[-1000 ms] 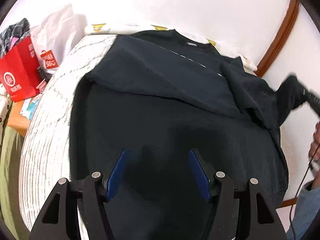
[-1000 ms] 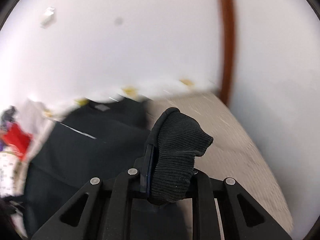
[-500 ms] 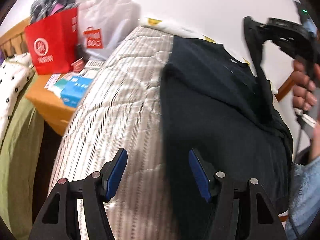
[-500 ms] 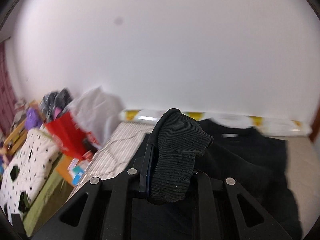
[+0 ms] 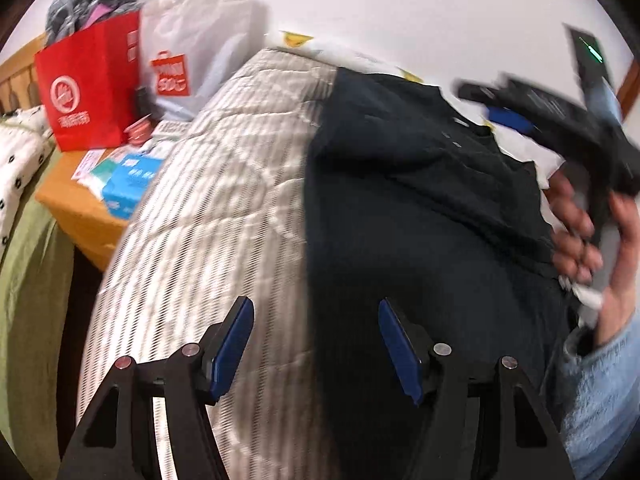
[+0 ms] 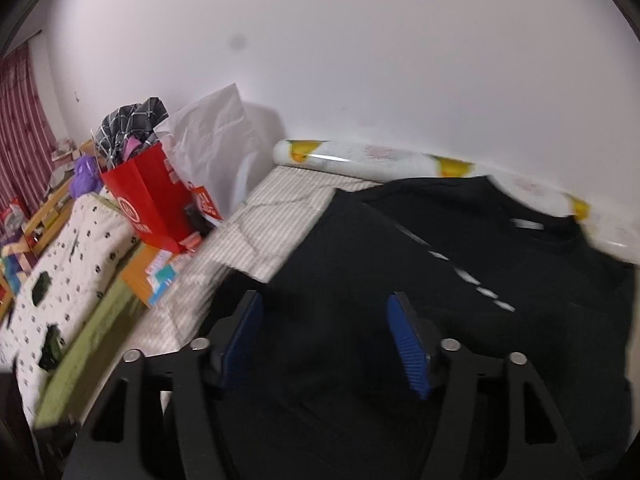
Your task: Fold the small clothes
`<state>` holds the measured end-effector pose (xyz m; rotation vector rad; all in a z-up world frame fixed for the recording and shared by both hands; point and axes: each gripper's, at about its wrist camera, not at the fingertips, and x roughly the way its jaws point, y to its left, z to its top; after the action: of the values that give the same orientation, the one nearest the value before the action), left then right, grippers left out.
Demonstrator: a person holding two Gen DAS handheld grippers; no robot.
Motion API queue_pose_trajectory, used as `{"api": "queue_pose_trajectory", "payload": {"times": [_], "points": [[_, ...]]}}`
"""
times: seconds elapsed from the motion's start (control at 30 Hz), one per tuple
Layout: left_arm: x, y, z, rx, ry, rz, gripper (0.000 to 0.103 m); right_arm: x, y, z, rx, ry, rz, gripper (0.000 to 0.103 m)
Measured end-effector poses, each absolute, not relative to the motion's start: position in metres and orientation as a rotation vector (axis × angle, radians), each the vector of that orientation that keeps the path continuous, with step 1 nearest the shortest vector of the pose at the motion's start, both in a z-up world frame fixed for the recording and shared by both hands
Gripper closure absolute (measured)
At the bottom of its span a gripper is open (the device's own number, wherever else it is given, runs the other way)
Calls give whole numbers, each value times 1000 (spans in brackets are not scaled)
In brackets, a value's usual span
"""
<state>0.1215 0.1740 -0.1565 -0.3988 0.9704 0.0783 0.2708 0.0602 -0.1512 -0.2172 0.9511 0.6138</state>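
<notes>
A black sweatshirt lies spread on a striped mattress, its sleeves folded in over the body. My left gripper hangs open over the garment's left edge, one finger above the mattress and one above the cloth. In the right wrist view my right gripper hovers over the sweatshirt. Its jaws are opening and nothing is pinched between the blue pads. A person's hand holds that gripper at the right of the left wrist view.
A red paper bag and a white bag stand left of the mattress, by a wooden side table with small boxes. A rolled patterned mat lies along the wall. A spotted blanket is at far left.
My right gripper carried the ribbed sleeve cuff over the sweatshirt, then let it go; its jaws now stand apart. My left gripper shifted from the garment's middle to its left edge.
</notes>
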Motion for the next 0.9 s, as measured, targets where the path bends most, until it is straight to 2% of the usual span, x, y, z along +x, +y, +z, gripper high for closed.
{"api": "queue_pose_trajectory", "payload": {"times": [0.13,0.3,0.43,0.57,0.77,0.8,0.83,0.9], "points": [[140,160,-153,-387,953,55,40,250,-25,-141,-346,890,442,35],[179,160,-148,-330,939,89,41,232,-141,-162,-578,912,144,35],[208,171,-150,-355,947,127,41,230,-206,-182,-510,1019,62,36],[228,176,-154,-356,952,168,41,235,-223,-197,-449,1043,72,37],[243,181,-160,-391,958,183,41,262,-204,-216,-517,985,94,39],[245,181,-160,-391,955,182,41,265,-201,-216,-519,969,106,51],[247,181,-160,-391,952,181,41,267,-200,-215,-515,957,128,67],[251,181,-159,-393,945,185,46,270,-200,-209,-504,917,135,81]]}}
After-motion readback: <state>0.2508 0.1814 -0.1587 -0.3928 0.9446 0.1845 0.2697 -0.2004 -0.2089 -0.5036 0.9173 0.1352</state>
